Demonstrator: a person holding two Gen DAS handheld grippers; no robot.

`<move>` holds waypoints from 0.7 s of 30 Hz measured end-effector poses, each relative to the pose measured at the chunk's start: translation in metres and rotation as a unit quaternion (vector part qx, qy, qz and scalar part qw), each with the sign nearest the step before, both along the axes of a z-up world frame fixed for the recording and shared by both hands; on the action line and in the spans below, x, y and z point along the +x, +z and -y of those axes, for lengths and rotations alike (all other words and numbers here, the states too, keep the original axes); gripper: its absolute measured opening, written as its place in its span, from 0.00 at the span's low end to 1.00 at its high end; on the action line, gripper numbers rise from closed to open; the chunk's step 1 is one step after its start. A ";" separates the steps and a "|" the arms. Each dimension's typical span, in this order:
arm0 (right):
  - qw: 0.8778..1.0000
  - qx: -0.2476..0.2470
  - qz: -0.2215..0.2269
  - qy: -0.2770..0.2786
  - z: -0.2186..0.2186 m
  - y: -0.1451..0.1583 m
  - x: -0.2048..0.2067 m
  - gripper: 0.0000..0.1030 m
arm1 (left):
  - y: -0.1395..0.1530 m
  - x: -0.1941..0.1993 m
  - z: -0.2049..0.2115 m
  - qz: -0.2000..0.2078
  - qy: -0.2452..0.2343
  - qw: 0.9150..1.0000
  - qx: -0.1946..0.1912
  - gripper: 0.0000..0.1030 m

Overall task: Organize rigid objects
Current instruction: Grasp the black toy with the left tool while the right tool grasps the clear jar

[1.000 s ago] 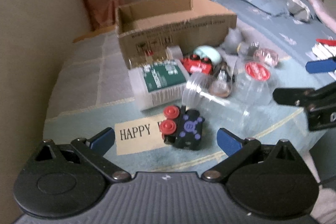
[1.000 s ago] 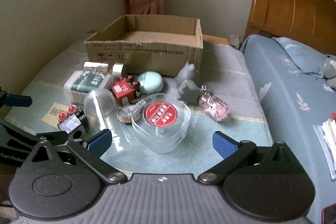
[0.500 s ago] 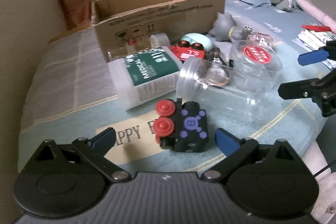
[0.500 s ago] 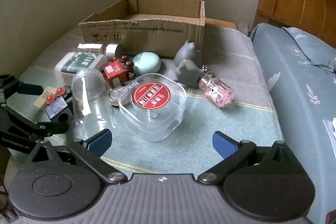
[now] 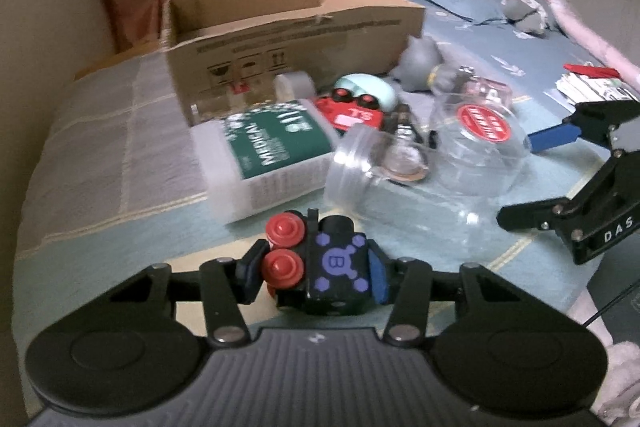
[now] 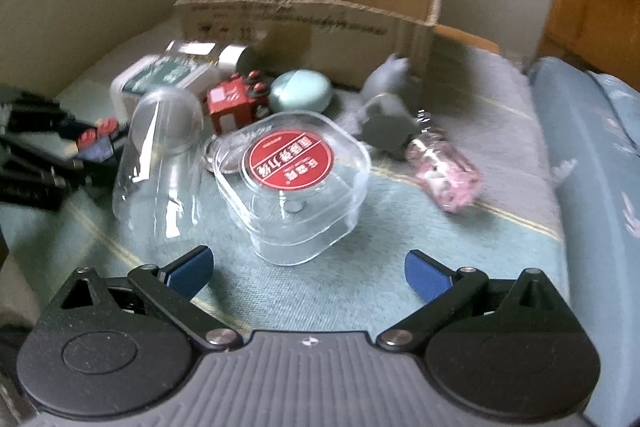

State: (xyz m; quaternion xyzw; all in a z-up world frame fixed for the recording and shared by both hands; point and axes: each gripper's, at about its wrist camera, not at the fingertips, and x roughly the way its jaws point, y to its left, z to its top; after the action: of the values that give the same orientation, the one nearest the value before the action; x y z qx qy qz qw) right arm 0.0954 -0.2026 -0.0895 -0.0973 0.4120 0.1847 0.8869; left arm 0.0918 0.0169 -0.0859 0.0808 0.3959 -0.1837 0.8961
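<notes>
My left gripper (image 5: 316,273) is shut on a black toy block (image 5: 334,265) with purple marks and two red knobs, low over the bed cover. The same block (image 6: 96,143) shows at far left in the right wrist view, between the left gripper's fingers. My right gripper (image 6: 308,273) is open and empty, just short of a clear square box with a red label (image 6: 292,183); it also shows in the left wrist view (image 5: 476,143). An open cardboard box (image 5: 296,27) stands behind the pile.
On the bed lie a clear jar on its side (image 6: 160,155), a green-labelled white box (image 5: 268,151), a red toy block (image 6: 236,103), a mint oval case (image 6: 302,91), a grey cat figure (image 6: 386,107) and a pink keychain (image 6: 444,175). A wall runs along the left.
My left gripper moved forward and closed on the black toy block. My right gripper moved closer to the clear square box and stayed open.
</notes>
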 end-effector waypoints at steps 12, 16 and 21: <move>0.982 0.004 0.013 0.189 0.004 0.000 0.044 1.00 | 0.000 0.005 -0.004 -0.008 0.030 1.000 -0.001 0.49; 0.976 -0.004 0.005 0.218 -0.003 0.003 0.053 1.00 | 0.000 0.007 -0.003 -0.008 0.039 0.999 0.000 0.49; 0.969 -0.016 0.004 0.246 -0.008 0.009 0.050 0.92 | 0.001 0.008 -0.001 -0.010 0.043 0.999 0.001 0.49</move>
State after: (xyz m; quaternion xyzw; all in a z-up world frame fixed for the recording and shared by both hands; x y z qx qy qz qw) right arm 0.1457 -0.1944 -0.0804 -0.2103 0.3743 0.3902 0.8145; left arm 0.0996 0.0181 -0.0854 0.0628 0.4078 -0.1450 0.8993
